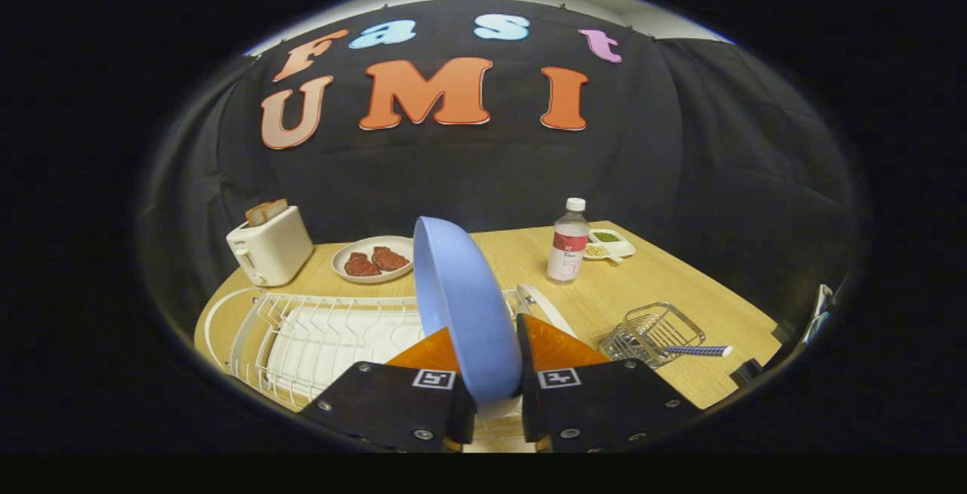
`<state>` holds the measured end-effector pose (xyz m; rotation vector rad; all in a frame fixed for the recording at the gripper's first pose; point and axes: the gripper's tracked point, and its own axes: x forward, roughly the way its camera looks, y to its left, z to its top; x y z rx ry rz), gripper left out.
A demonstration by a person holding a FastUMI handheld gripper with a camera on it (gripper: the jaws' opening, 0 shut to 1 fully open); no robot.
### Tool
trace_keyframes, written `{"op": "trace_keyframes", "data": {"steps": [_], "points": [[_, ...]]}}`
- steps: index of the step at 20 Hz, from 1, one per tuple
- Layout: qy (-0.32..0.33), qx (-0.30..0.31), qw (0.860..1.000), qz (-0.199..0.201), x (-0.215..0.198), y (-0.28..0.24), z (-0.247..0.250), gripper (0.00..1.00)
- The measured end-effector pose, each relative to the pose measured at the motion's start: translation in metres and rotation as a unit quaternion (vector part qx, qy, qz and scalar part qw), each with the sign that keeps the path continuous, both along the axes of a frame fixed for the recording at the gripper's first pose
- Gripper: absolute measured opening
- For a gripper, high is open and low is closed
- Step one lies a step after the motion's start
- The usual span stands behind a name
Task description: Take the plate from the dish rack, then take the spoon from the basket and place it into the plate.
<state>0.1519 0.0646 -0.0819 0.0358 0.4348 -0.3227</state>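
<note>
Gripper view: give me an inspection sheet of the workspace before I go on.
Surface: wooden table, bare ahead of the basket.
Plate: blue plate on edge between the fingers, lifted above the rack.
Rack: white dish rack under and beside the fingers, no other dishes seen in it.
Spoon: spoon lying in the wire basket, handle sticking out over its rim.
Clutter: toaster with bread; white plate of meat; bottle; small condiment tray behind the bottle.
Gripper: gripper shut on the plate's lower rim.
Cables: nothing seen.
Surroundings: black cloth wall behind the table.
</note>
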Motion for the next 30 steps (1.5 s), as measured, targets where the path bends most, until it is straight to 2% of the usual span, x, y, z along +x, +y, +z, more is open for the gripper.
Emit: {"op": "trace_keyframes", "data": {"steps": [3,6,14,19,26,30], "points": [[-0.023,0.002,1.0,-0.007,0.001,-0.003,0.02,0.25],[-0.04,0.008,0.999,0.009,-0.011,0.004,0.038,0.25],[-0.051,0.076,0.992,0.084,-0.076,0.033,0.05,0.25],[-0.035,0.145,0.982,0.113,-0.119,0.042,0.028,0.25],[-0.009,0.266,0.956,0.122,-0.171,0.053,-0.021,0.25],[-0.003,0.307,0.944,0.117,-0.189,0.054,-0.047,0.25]]}}
